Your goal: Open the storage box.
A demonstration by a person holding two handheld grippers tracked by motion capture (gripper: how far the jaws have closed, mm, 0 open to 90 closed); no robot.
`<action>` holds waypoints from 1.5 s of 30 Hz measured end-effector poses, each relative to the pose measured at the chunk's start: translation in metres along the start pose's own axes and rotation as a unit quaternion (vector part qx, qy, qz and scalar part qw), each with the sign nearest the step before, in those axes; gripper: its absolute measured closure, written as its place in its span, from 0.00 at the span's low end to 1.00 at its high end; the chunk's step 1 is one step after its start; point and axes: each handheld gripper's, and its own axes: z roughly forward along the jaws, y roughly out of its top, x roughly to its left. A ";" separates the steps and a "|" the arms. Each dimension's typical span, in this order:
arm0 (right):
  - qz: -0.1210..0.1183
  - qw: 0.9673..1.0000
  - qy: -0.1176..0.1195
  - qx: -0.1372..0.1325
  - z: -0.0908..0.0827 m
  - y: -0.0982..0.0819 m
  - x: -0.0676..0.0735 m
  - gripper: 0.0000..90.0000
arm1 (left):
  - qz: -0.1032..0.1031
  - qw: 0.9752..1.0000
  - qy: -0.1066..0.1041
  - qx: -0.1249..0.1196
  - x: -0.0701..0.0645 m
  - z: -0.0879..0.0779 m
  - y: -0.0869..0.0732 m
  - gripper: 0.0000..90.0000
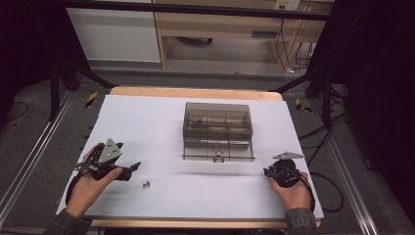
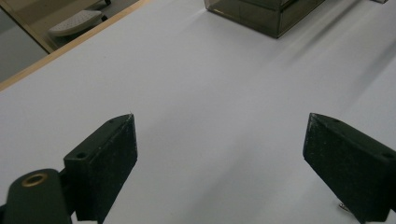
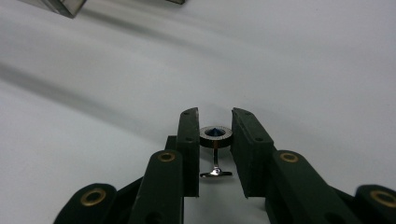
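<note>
Compartment box (image 1: 218,130) on tabletop (image 1: 147,122), centre, toward far edge. Small metal piece (image 1: 219,155) at box's near edge. Left gripper (image 1: 128,171) near left front, second small metal piece (image 1: 146,184) just right of it. Right gripper (image 1: 272,172) near right front, pin (image 3: 215,144) between its jaws. Grippers well apart.

Looking along my left gripper (image 2: 219,154), I see its two black wedge-shaped jaws standing wide apart with bare white table covering (image 2: 196,93) between them. A tiny silvery metal piece (image 2: 343,206) peeks out at the lower edge of the right-hand jaw. A smoky translucent plastic box (image 2: 266,14) sits farther off at the top, near the pale wooden table edge (image 2: 70,46).
</note>
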 end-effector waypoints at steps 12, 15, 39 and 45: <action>-0.002 0.999 0.012 -0.035 -0.023 0.008 0.003 0.82 | -0.012 1.000 0.018 -0.011 0.002 0.003 -0.008 0.11; -0.002 0.999 0.016 -0.045 -0.031 0.012 0.006 0.81 | -0.021 0.999 0.025 -0.022 0.005 0.004 -0.012 0.11; -0.037 0.992 0.032 -0.116 -0.080 0.045 0.032 0.82 | -0.039 0.998 0.035 -0.038 0.006 0.009 -0.021 0.09; -0.042 0.990 0.039 -0.127 -0.088 0.052 0.037 0.82 | -0.037 0.998 0.034 -0.034 0.006 0.009 -0.022 0.08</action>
